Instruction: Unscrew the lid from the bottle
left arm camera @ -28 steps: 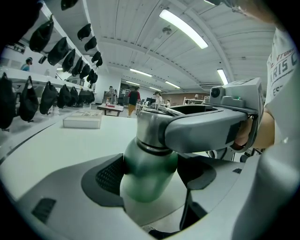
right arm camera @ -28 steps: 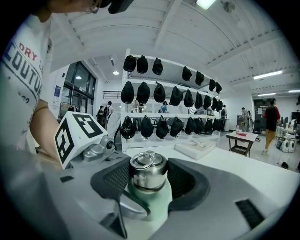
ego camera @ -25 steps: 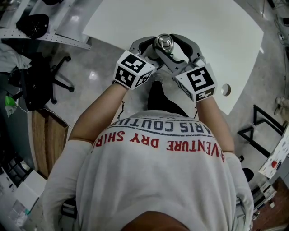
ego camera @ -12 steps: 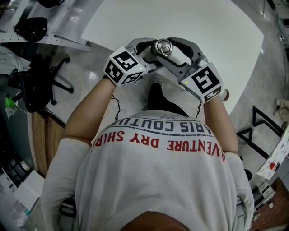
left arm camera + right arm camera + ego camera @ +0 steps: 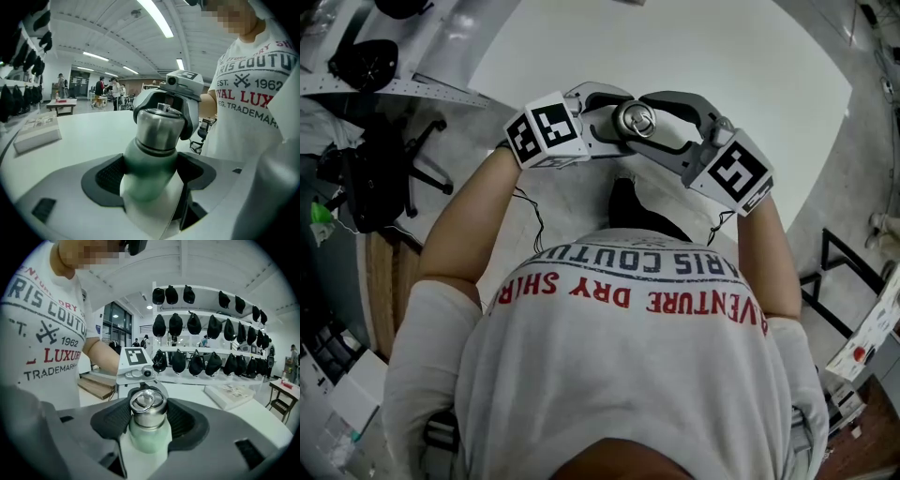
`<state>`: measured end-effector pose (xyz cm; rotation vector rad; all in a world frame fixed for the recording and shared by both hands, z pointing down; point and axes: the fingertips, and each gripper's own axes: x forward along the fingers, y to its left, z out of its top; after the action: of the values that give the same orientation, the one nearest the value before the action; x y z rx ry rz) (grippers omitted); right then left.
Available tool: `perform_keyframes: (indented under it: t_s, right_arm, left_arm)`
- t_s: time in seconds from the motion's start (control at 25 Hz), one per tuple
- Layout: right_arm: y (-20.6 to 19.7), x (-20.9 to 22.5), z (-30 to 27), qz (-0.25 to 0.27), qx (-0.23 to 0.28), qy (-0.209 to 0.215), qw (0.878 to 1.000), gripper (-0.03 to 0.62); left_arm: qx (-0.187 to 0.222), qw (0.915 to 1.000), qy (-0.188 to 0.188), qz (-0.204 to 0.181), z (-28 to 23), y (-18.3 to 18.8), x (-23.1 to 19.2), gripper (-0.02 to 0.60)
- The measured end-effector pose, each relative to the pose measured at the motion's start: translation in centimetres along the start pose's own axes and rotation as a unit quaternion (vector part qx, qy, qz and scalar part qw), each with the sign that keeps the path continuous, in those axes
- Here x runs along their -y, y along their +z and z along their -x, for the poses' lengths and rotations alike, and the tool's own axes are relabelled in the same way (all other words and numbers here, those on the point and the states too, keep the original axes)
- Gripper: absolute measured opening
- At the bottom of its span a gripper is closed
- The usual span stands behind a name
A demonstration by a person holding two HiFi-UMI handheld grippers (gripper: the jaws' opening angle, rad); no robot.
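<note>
A: How far along is it?
B: The left tool (image 5: 151, 176) grips the bottle (image 5: 146, 192), the right tool (image 5: 149, 417) the lid (image 5: 147, 404), above the bench's (image 5: 722, 56) near edge. The lid looks seated, perhaps loosened; unscrewing remains.

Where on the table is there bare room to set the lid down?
Beyond the left gripper and right gripper, which crowd the near edge holding the bottle, the white table lies bare out to its right edge.
</note>
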<state>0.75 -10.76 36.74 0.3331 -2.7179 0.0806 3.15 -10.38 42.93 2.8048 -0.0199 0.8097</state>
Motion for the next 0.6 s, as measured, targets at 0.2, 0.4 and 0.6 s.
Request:
perform_keyframes:
  t_s: [0.2, 0.4, 0.6]
  right_arm:
    - [0.04, 0.12, -0.26, 0.016, -0.007, 0.044, 0.999, 0.242]
    - [0.32, -0.24, -0.79, 0.027, -0.005, 0.078, 0.997, 0.242]
    - [0.71, -0.26, -0.92, 0.021, 0.009, 0.093, 0.995, 0.242]
  left_arm:
    - [-0.025, 0.9985, -0.046, -0.018, 0.00, -0.08, -0.11, 0.354]
    - [-0.049, 0.9948, -0.080, -0.039, 0.28, -0.37, 0.19, 0.356]
    - [-0.047, 0.9936, -0.095, -0.039, 0.30, -0.45, 0.23, 0.359]
